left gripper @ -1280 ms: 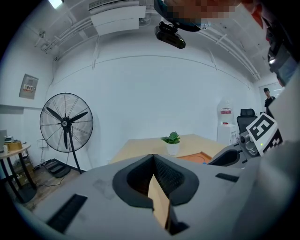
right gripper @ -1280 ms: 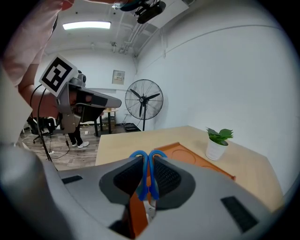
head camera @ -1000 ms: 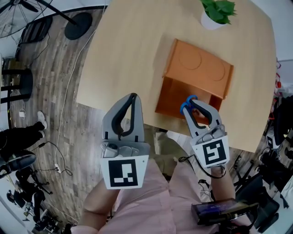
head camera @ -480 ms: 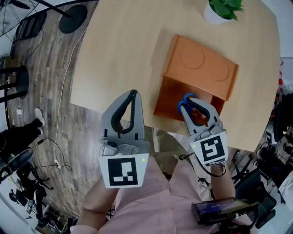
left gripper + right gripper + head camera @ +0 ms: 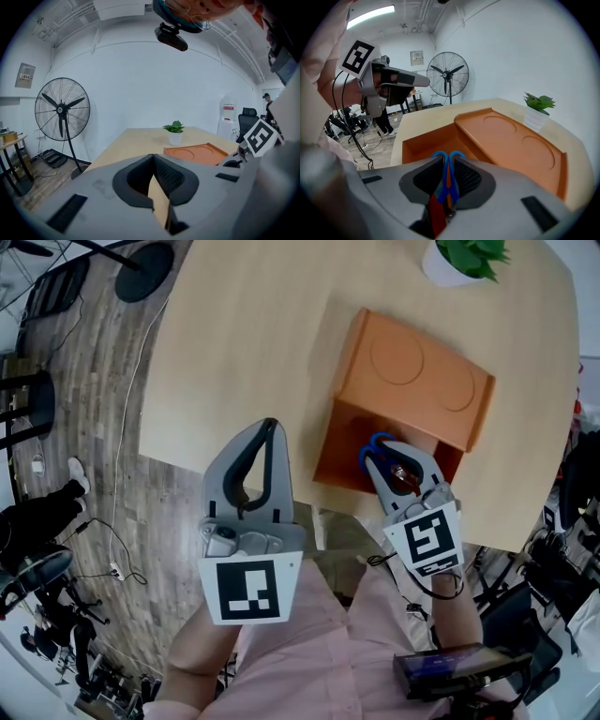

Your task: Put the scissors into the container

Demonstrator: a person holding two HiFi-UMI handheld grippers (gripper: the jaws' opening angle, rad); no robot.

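An orange container (image 5: 412,381) lies on the wooden table (image 5: 244,334), its lidded part far and its open compartment (image 5: 349,451) facing me. My right gripper (image 5: 380,448) is shut on the blue-handled scissors (image 5: 374,443) and holds them over that open compartment. In the right gripper view the blue handles (image 5: 440,158) stick out between the jaws of the right gripper (image 5: 449,164), above the container (image 5: 511,145). My left gripper (image 5: 270,429) hovers at the table's near edge, shut, nothing in it. Its jaws meet at the tips in the left gripper view (image 5: 153,159).
A potted plant (image 5: 459,259) in a white pot stands beyond the container at the far right. A fan's round base (image 5: 145,261) and cables lie on the floor to the left. A person's legs (image 5: 42,512) show at the far left.
My right gripper has edged slightly forward with the scissors over the open compartment. The left gripper has barely moved.
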